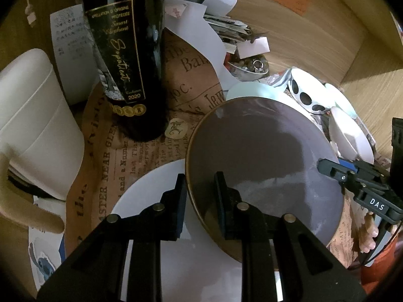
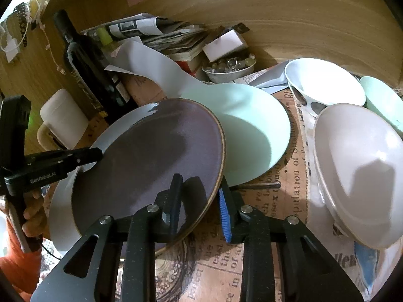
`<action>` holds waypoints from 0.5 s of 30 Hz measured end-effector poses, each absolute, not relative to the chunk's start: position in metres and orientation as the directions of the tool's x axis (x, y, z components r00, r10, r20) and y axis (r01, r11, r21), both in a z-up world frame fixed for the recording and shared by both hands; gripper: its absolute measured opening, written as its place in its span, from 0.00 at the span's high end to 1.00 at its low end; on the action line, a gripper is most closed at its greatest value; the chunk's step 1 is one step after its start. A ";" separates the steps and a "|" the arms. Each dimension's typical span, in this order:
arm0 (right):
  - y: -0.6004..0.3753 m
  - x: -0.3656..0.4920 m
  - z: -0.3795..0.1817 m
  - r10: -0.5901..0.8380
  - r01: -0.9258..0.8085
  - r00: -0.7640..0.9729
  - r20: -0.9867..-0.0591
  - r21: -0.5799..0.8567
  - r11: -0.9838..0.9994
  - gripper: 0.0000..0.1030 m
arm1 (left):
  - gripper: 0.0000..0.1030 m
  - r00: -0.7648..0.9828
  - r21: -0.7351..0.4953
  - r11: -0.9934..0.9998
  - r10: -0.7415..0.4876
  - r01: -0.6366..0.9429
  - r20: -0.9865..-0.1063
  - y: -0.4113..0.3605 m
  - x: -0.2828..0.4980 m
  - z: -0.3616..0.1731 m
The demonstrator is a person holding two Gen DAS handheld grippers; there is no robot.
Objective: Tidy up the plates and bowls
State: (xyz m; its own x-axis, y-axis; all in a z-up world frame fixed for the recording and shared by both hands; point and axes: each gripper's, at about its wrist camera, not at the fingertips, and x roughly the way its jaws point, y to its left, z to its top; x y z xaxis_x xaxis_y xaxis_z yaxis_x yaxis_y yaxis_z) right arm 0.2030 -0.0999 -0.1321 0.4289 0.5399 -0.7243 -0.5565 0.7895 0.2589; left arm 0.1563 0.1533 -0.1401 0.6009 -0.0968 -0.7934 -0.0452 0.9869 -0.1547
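A dark purple-grey plate (image 1: 264,156) with a brown rim is held tilted above a white plate (image 1: 161,201). My left gripper (image 1: 200,188) is shut on its left rim, one finger on each face. My right gripper (image 2: 201,196) is shut on the opposite rim of the same plate (image 2: 151,156), and its fingers (image 1: 335,170) show at the right of the left wrist view. A mint plate (image 2: 252,130) lies behind. A white bowl (image 2: 325,80), a pinkish-white bowl (image 2: 357,171) and a mint bowl (image 2: 382,100) sit at the right.
A dark wine bottle (image 1: 126,58) stands at the left, with a white mug (image 1: 35,125) beside it. Papers and books (image 2: 171,37) and a small bowl of trinkets (image 2: 229,70) lie at the back. Printed brown paper (image 2: 272,221) covers the table. A wooden wall (image 2: 302,25) is behind.
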 end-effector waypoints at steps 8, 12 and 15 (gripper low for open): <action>-0.111 0.195 -0.126 0.551 -0.559 0.434 -0.713 0.267 0.785 0.77 | 0.79 0.614 -0.162 0.986 -0.099 -0.048 -0.783 0.145 0.144 -0.135; -0.117 0.190 -0.124 0.551 -0.556 0.441 -0.708 0.267 0.787 0.78 | 0.79 0.620 -0.165 0.985 -0.101 -0.046 -0.778 0.138 0.137 -0.132; -0.122 0.186 -0.122 0.555 -0.551 0.445 -0.702 0.274 0.788 0.79 | 0.79 0.626 -0.163 0.985 -0.097 -0.050 -0.774 0.132 0.133 -0.130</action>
